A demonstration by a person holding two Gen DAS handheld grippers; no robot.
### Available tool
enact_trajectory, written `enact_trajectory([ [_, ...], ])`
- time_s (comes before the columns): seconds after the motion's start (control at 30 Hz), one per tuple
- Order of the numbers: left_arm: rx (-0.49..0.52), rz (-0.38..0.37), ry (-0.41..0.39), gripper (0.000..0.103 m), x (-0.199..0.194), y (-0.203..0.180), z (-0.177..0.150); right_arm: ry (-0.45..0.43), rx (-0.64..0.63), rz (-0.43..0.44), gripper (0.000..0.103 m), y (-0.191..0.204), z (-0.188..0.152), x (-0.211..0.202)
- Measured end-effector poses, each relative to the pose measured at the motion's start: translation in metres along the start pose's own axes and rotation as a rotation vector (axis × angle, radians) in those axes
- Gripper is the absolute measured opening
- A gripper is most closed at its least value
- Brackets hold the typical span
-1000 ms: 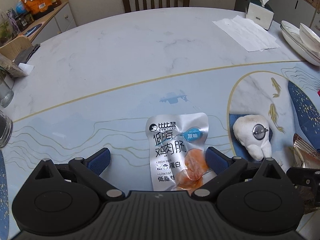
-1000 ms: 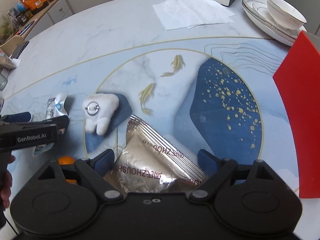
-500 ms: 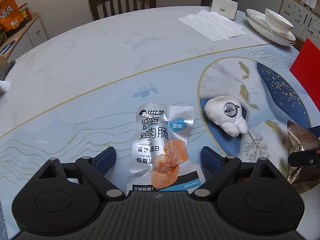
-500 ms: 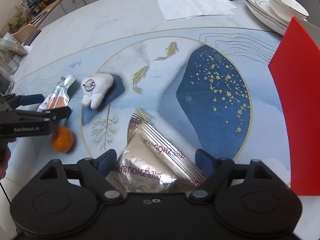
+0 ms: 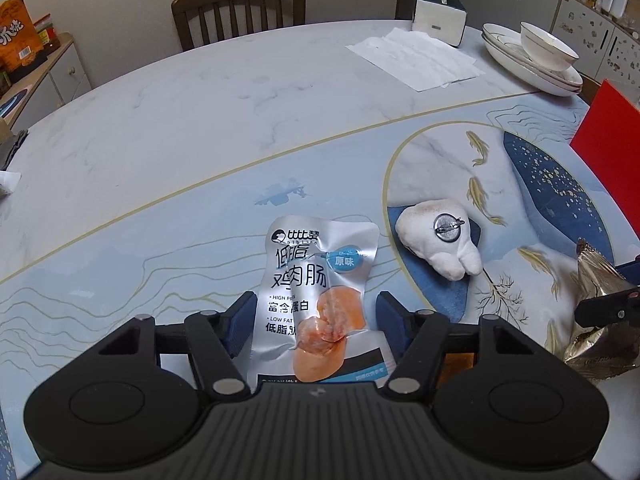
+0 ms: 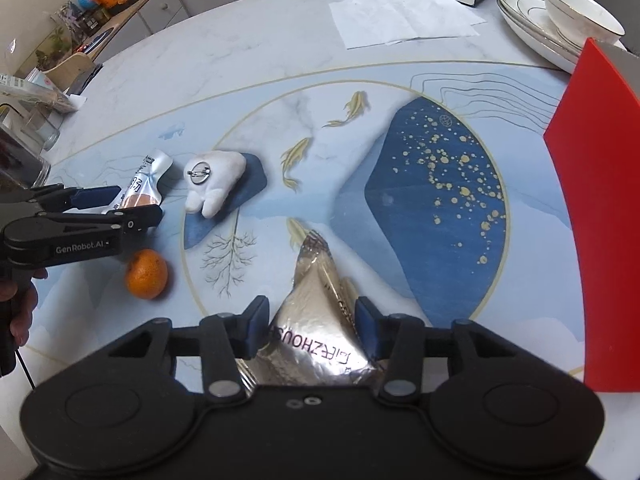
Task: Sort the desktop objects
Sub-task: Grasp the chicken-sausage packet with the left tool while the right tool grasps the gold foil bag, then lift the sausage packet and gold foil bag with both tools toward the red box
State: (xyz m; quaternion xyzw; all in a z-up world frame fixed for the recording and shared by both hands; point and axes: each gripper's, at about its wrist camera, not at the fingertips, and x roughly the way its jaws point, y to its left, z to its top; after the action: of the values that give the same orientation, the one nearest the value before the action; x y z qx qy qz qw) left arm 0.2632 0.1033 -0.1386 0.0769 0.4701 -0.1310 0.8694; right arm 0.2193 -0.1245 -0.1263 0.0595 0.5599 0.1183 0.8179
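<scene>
My left gripper (image 5: 314,316) is shut on a silver chicken-sausage packet (image 5: 316,292) and holds it over the table; it also shows in the right wrist view (image 6: 138,204). My right gripper (image 6: 310,320) is shut on a crinkled silver foil snack bag (image 6: 316,332), seen at the right edge of the left wrist view (image 5: 596,312). A white tooth-shaped plush (image 5: 440,240) with a metal pin lies on the patterned mat between them (image 6: 212,180). An orange mandarin (image 6: 146,274) sits below the left gripper.
A red board (image 6: 592,200) stands at the right. Stacked white plates and a bowl (image 5: 536,60), a tissue box (image 5: 438,16) and paper sheets (image 5: 416,60) are at the far side. A chair (image 5: 240,12) stands behind. Jars (image 6: 24,152) sit at the left edge.
Both grippers have closed from wide open onto their packets. The left gripper has swung right and lifted the sausage packet; the mandarin has come into view beneath it.
</scene>
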Motion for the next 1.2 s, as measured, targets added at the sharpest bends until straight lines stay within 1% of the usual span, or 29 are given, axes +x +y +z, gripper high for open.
enact_trajectory([
  [0.1, -0.011, 0.002, -0.01, 0.061, -0.003, 0.0, -0.001, -0.008, 0.005, 0.001, 0.042, -0.003, -0.001, -0.003],
  [0.37, -0.024, -0.006, -0.013, 0.059, -0.011, -0.003, -0.008, -0.019, 0.022, 0.02, 0.036, -0.013, -0.007, -0.015],
  [0.6, -0.052, -0.044, -0.01, 0.058, -0.024, -0.008, -0.018, -0.035, 0.044, 0.041, 0.035, -0.022, -0.013, -0.03],
  [0.73, -0.068, -0.07, -0.021, 0.058, -0.037, -0.013, -0.022, -0.047, 0.049, 0.05, 0.035, -0.025, -0.016, -0.04],
  [0.83, -0.065, -0.07, -0.035, 0.058, -0.045, -0.017, -0.023, -0.054, 0.048, 0.057, 0.035, -0.026, -0.019, -0.046],
  [1.0, -0.095, -0.076, -0.066, 0.058, -0.062, -0.016, -0.022, -0.07, 0.05, 0.069, 0.035, -0.029, -0.022, -0.058],
  [1.2, -0.076, -0.096, -0.099, 0.058, -0.086, -0.029, -0.016, -0.097, 0.052, 0.081, 0.035, -0.036, -0.025, -0.078],
])
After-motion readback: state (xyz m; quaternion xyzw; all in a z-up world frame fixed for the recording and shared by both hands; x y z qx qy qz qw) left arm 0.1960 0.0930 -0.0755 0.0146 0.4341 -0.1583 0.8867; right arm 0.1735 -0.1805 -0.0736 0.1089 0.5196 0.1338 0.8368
